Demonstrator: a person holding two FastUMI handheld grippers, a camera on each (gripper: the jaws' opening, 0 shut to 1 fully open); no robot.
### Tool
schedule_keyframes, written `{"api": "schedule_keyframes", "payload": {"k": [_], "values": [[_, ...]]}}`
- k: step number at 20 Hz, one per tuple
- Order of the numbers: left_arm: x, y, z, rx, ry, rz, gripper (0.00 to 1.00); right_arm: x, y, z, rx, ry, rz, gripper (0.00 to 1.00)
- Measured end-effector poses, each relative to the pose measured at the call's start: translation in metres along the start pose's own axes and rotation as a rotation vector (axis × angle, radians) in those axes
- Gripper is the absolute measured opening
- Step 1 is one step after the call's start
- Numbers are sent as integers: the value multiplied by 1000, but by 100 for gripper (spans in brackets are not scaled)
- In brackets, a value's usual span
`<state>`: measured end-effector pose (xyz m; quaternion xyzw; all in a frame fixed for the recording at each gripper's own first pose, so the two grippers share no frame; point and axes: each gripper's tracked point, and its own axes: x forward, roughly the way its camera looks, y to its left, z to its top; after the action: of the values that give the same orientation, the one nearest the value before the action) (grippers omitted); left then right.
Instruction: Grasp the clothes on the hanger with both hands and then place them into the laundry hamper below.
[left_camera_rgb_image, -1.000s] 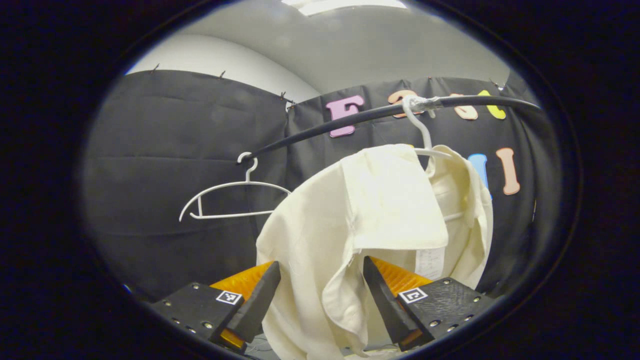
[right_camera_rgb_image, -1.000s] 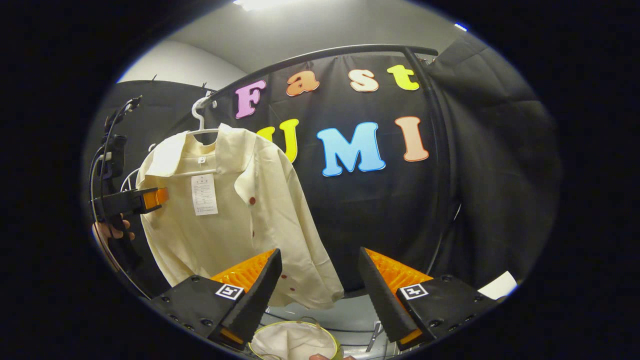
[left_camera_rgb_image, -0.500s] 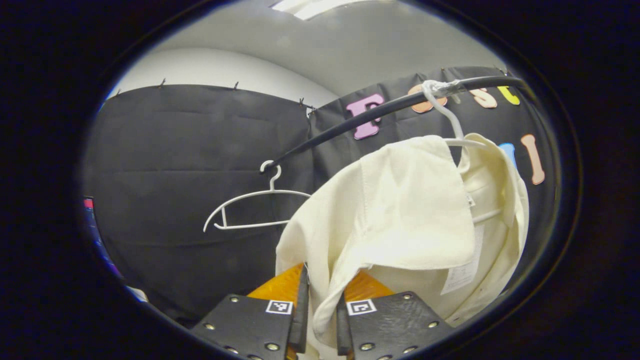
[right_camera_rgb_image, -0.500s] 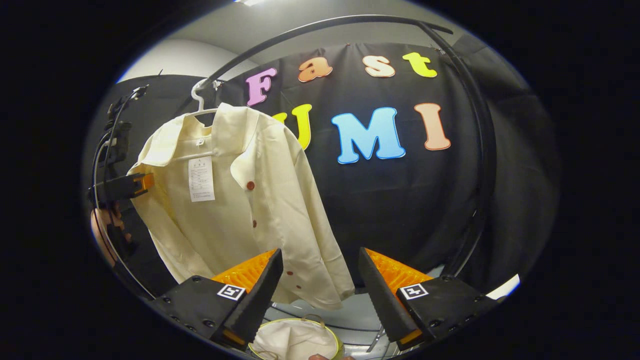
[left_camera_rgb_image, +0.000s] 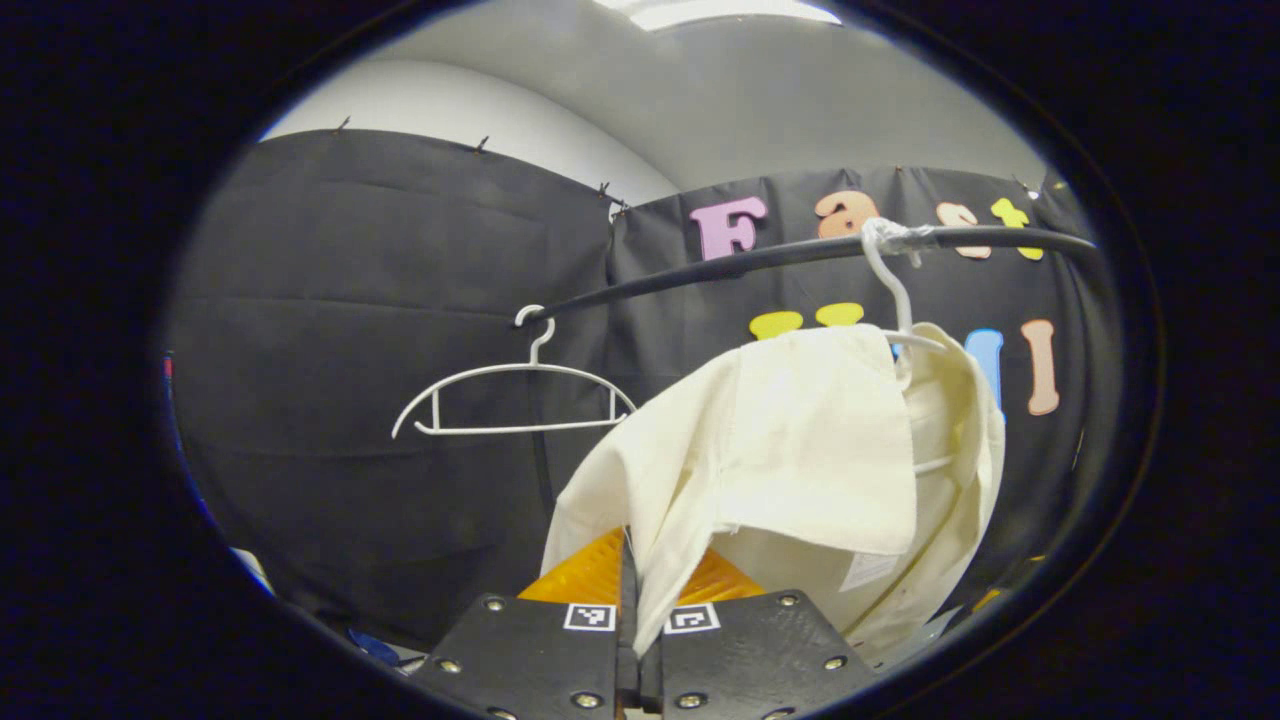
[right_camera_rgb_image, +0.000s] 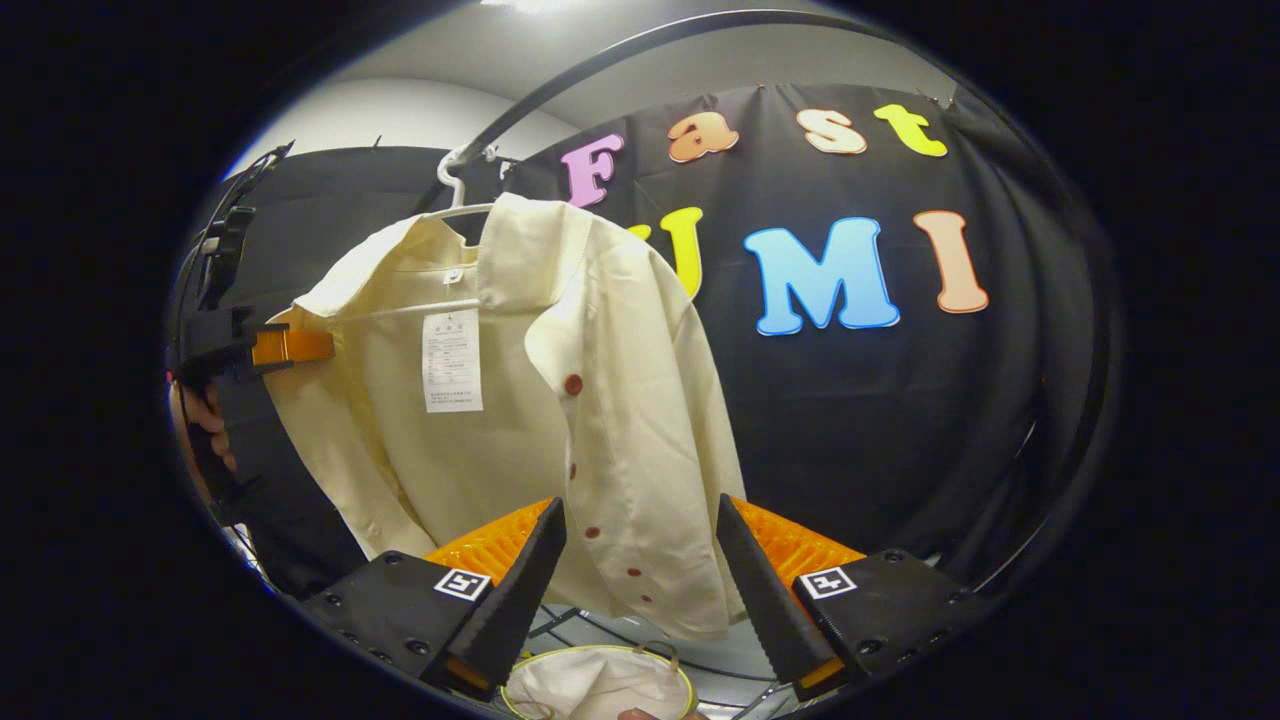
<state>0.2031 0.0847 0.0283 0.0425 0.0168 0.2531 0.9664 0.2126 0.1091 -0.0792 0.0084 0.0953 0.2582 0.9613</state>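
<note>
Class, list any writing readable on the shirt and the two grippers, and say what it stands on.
On the shirt, a tag: printed lines, too small to read.
On the right hand-held gripper, square markers: black-and-white patterns, no words.
On the left hand-held gripper: likewise, no words.

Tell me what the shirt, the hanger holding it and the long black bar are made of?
The shirt looks like thin, matte woven cloth, perhaps cotton: it folds and hangs softly. Its hanger looks like thin wire with a smooth white coating, though it could be plastic. The bar seems a metal tube with a dark, slightly shiny finish; I can't be sure.
</note>
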Motion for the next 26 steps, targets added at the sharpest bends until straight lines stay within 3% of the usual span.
{"api": "schedule_keyframes", "payload": {"k": [4, 7, 11, 15, 18, 25, 26], "values": [[-12, -2, 5, 33, 4, -37, 2, 3, 17, 25, 4, -44, 17, 92], [-10, -7, 4, 9, 2, -85, 2, 19, 27, 50, -18, -90, 16, 96], [-8, -5, 1, -10, 9, -136, 2, 53, 27, 83, -53, -134, -51, 92], [-4, -7, -2, -4, 5, -167, 2, 76, 27, 98, -170, -147, -131, 96], [-4, -6, -1, -18, 1, -185, 2, 88, 6, 112, -204, -203, -247, 98], [-1, -5, -1, -33, -1, -194, 2, 118, -8, 108, -227, -180, -277, 97], [-1, -4, -2, -32, -4, -197, 3, 119, -9, 111, -235, -188, -279, 93]]}}
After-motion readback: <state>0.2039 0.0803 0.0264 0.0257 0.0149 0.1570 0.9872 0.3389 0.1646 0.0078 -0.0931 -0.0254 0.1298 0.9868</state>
